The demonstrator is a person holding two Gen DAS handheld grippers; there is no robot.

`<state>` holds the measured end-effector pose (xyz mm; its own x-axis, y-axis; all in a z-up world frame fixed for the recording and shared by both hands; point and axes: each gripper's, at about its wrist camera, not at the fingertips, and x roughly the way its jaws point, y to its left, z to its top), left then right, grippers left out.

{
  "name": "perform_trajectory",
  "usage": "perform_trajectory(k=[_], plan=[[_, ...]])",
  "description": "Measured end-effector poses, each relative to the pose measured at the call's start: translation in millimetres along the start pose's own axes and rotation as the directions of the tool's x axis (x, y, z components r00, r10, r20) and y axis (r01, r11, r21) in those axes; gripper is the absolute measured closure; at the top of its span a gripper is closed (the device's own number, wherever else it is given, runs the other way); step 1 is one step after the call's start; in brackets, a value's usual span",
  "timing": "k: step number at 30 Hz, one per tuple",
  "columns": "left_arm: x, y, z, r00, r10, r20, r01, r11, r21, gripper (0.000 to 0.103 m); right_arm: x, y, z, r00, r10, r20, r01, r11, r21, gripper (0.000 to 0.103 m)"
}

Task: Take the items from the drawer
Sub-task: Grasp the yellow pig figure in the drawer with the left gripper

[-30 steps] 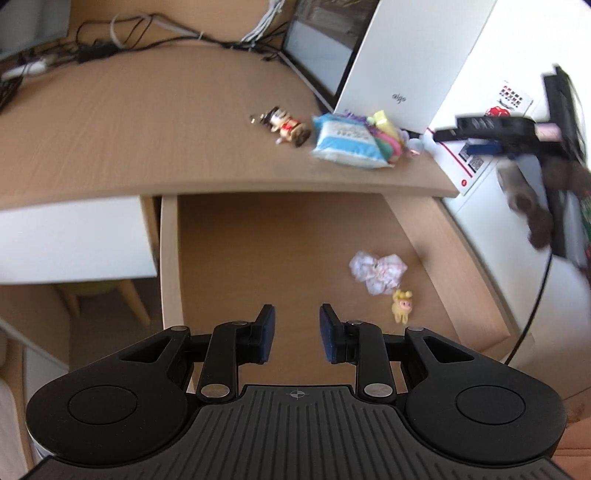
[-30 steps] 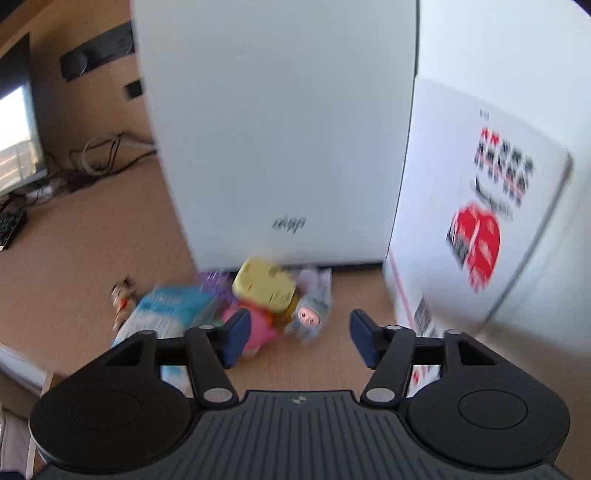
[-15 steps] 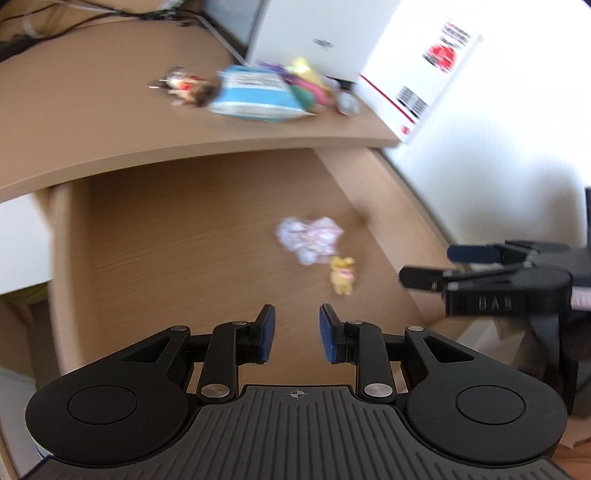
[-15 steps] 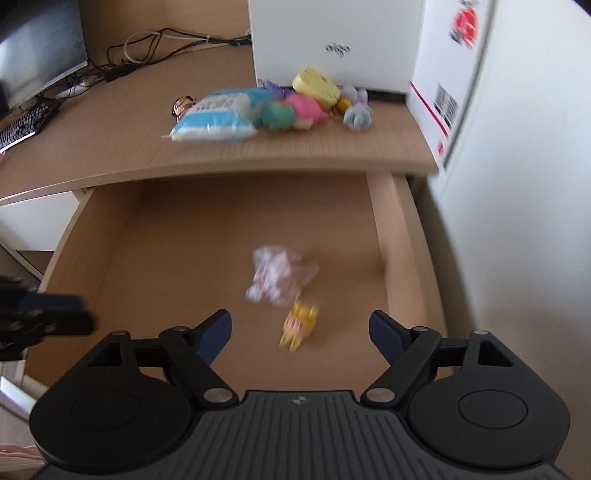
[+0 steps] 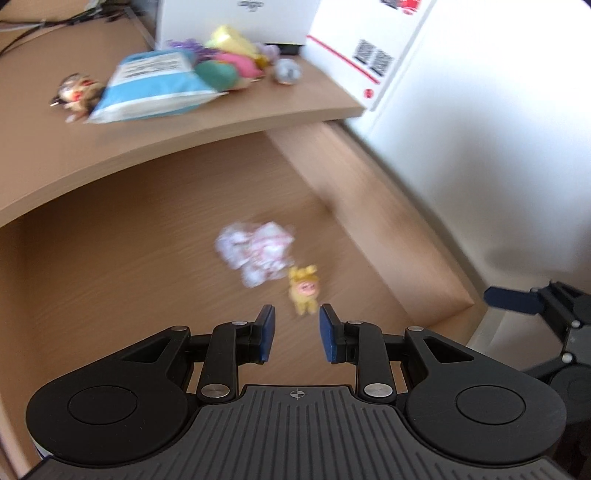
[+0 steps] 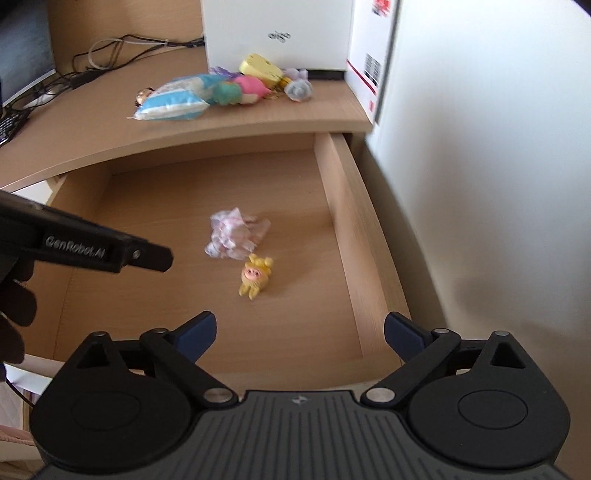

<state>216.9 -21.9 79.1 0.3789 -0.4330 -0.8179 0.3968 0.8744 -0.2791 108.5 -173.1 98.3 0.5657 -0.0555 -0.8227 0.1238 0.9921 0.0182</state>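
Note:
The open wooden drawer [image 6: 354, 229] holds a small yellow figure toy [image 6: 255, 277] and a crumpled pink-and-white wrapper [image 6: 232, 236] side by side near its middle. My right gripper [image 6: 300, 319] hovers over the drawer's front part, its jaws opening wide with nothing between them. In the left wrist view the yellow toy [image 5: 303, 290] lies just beyond my left gripper [image 5: 296, 310], which is open by a narrow gap and holds nothing. The wrapper [image 5: 258, 251] is a little farther off. One of the left gripper's black fingers [image 6: 107, 253] reaches in from the left edge of the right wrist view.
On the desk top [image 6: 92, 125] above the drawer lie a blue-and-white packet [image 6: 173, 99], several plush toys [image 6: 240, 90] and a white box [image 6: 277, 33]. A red-and-white carton [image 6: 369, 55] leans at the right wall. Cables and a monitor stand at the back left.
The right gripper has left the desk-top toys, come down over the drawer and spread its jaws wider. The left gripper has swung towards the yellow toy, with its gap unchanged.

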Motion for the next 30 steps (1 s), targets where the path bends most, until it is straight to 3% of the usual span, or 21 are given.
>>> perform_trajectory(k=[6,14,20,26,28,30], plan=[[20,-9,-2,0.999,-0.039,0.0,0.039,0.996,0.086,0.074,9,-2,-16,0.999,0.03,-0.013,-0.03,0.999,0.037,0.0],[43,-9,3,1.0,-0.006,-0.023,0.008,0.996,0.094,0.074,8,1,-32,0.999,0.036,0.033,-0.037,0.999,0.011,0.0],[54,-8,3,0.998,0.01,-0.055,-0.005,0.997,0.08,0.074,11,-5,-25,0.997,0.078,-0.009,-0.077,0.995,0.067,0.0],[80,-15,6,0.996,0.033,-0.079,-0.025,0.996,0.09,0.074,11,-27,-12,0.975,0.207,-0.082,-0.194,0.97,0.146,0.0],[88,-15,10,0.996,0.047,-0.075,-0.041,0.996,0.074,0.074,5,-28,-6,0.981,0.178,-0.08,-0.164,0.974,0.158,0.0],[98,-15,13,0.995,0.064,-0.079,-0.059,0.996,0.064,0.074,-7,-22,-3,0.99,0.137,-0.037,-0.133,0.986,0.099,0.0]])
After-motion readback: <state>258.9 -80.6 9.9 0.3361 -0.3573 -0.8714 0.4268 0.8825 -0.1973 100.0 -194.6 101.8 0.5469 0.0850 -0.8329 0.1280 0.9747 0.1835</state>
